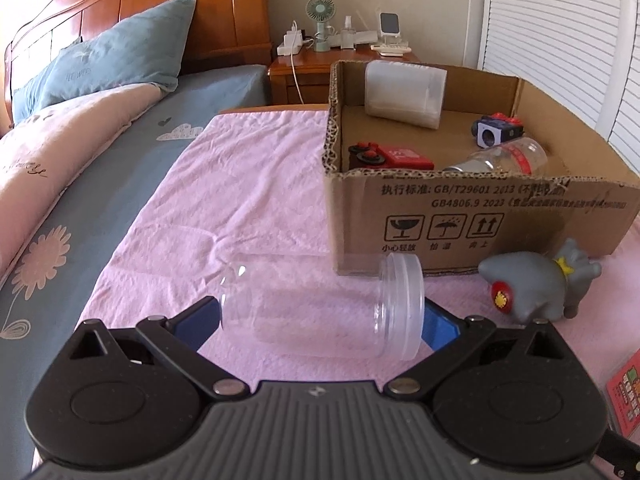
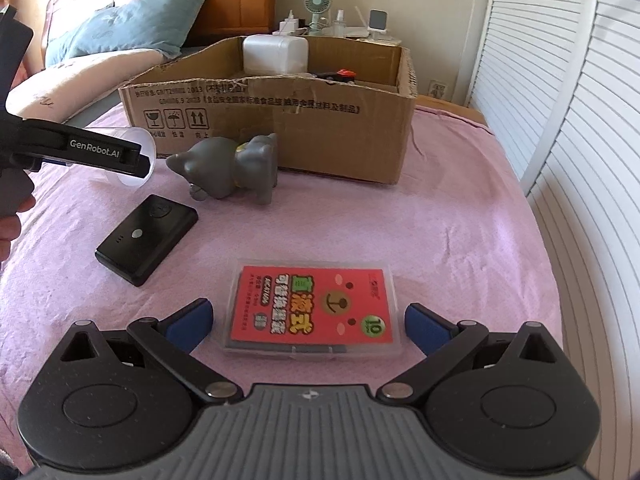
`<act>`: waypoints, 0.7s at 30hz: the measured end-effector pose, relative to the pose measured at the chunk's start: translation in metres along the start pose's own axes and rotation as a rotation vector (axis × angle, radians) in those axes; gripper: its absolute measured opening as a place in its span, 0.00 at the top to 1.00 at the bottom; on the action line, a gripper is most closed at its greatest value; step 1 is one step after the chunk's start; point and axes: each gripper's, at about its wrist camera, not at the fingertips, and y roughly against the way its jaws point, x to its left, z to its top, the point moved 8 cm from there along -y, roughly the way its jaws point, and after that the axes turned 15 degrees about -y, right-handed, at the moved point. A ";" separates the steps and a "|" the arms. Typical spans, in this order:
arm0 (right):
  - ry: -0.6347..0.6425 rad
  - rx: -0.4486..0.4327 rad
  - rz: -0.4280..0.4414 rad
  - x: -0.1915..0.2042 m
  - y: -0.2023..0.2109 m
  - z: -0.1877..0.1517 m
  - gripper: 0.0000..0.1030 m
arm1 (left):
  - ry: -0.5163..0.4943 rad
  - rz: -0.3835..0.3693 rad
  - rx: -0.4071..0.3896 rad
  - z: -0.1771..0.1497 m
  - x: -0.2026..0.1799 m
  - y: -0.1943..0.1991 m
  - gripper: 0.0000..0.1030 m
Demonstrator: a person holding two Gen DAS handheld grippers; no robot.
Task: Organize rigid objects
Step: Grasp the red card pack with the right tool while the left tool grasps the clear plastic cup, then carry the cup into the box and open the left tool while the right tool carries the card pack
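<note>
Bedroom, bed with a wooden headboard (image 1: 160, 4) at the far left, pink cloth (image 2: 400, 232) spread over the near surface. Far right on the cloth, a cardboard box (image 1: 480, 216) holding a white container (image 1: 404, 94), red toys and a bottle. Left gripper (image 1: 320, 320) held level and low above the cloth, pointing toward the box, closed on a clear jar (image 1: 320, 312) lying sideways between its blue pads, rim to the right; from the right wrist view, a hand (image 2: 10, 208) at the left edge gripping its handle. Just right of the jar, a grey toy (image 1: 536, 284) beside the box front. Right gripper (image 2: 308, 320) spread wide and empty, tilted down over a red card case (image 2: 312, 308) lying flat between its fingertips, untouched. Black device (image 2: 148, 240) to the left, near the grey toy.
</note>
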 end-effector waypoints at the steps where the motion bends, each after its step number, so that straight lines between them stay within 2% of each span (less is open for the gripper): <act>1: 0.003 0.003 0.003 0.001 -0.001 0.001 0.00 | 0.000 0.002 -0.004 0.000 0.000 0.000 0.01; 9: 0.009 0.022 0.007 0.003 -0.003 0.004 0.00 | 0.004 0.001 -0.026 0.003 0.001 0.004 0.02; 12: 0.008 0.022 0.005 0.002 -0.002 0.005 0.04 | -0.002 -0.004 -0.031 0.003 0.001 0.006 0.02; 15: 0.004 0.024 0.000 0.001 -0.002 0.009 0.10 | -0.006 0.002 -0.032 0.003 0.002 0.006 0.05; 17: 0.004 0.030 -0.001 0.000 -0.002 0.010 0.10 | -0.008 -0.010 -0.037 0.003 0.003 0.006 0.11; 21: 0.005 0.035 -0.004 0.000 -0.002 0.010 0.10 | -0.026 -0.026 -0.035 0.004 0.003 0.006 0.11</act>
